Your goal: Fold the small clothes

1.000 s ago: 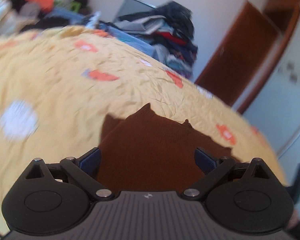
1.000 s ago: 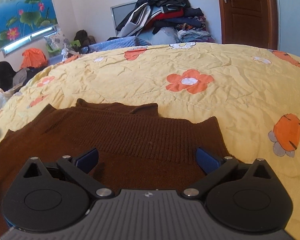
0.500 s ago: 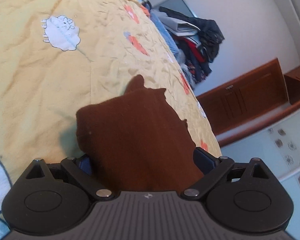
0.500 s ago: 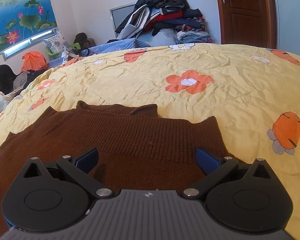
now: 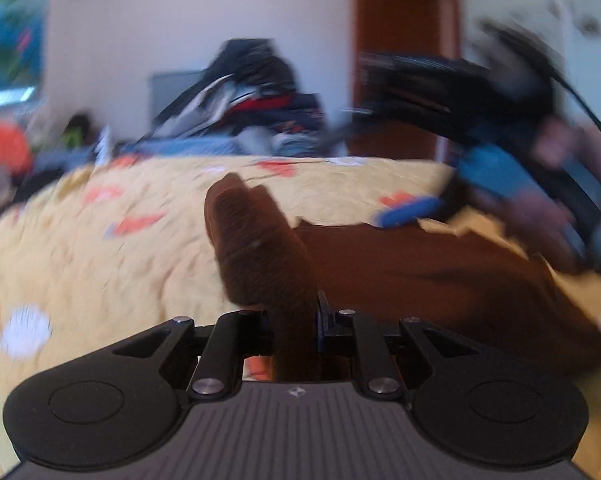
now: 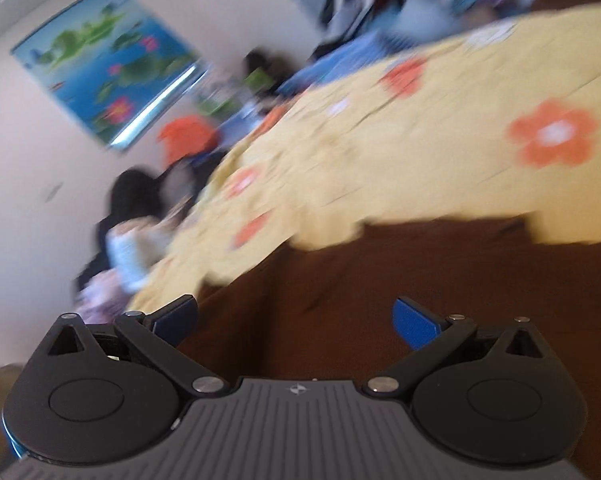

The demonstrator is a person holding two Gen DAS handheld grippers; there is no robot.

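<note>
Now my left gripper (image 5: 294,320) tips slightly down, its jaws just closed onto a fold of the brown ribbed knit sweater (image 5: 400,264), which stands up as a ridge running away from me. My right gripper (image 6: 294,316), rolled sideways, hangs spread above the sweater lying flat on the crinkled yellow flowered bedspread (image 6: 440,152).

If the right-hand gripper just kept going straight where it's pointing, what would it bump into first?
Most likely the brown sweater lying right ahead of the open right gripper, with the yellow bedspread beyond. The picture is blurred, so depth is a guess.
</note>
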